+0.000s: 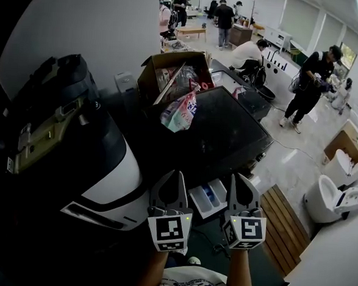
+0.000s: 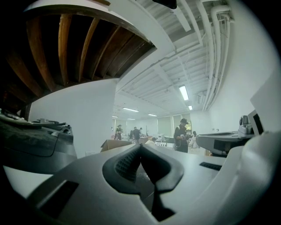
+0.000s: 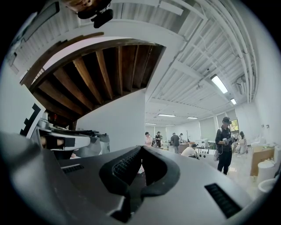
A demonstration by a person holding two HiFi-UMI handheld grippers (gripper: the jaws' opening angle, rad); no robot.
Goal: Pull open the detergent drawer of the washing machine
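The washing machine has a dark top and stands in the middle of the head view. Its white detergent drawer sticks out of the front, with a blue compartment showing inside. My left gripper hangs just left of the drawer and my right gripper just right of it. Neither touches the drawer. In the left gripper view the left gripper has its jaws closed tip to tip with nothing between them. The right gripper looks the same in its own view. Both point level into the room.
An open cardboard box with a printed bag sits on the machine's far side. A large black-and-white appliance fills the left. A wooden slat platform lies at the right. Several people work further back.
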